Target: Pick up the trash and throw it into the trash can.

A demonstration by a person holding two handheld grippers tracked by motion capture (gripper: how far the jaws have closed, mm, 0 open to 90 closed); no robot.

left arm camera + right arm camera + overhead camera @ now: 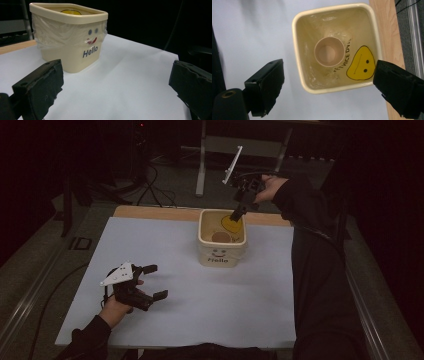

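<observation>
The right gripper [239, 211] hangs jaws-down and spread over the cream square plastic bin [332, 15], probably lined up with the small tan cup [329, 51] directly beneath it. The left gripper [152, 281], spread and empty, rests well short of the bin.

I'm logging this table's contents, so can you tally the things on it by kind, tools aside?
Cream square plastic tub printed "Hello": 1
Tan round cup standing inside the tub: 1
White sheet covering the wooden table: 1
Total: 3
</observation>
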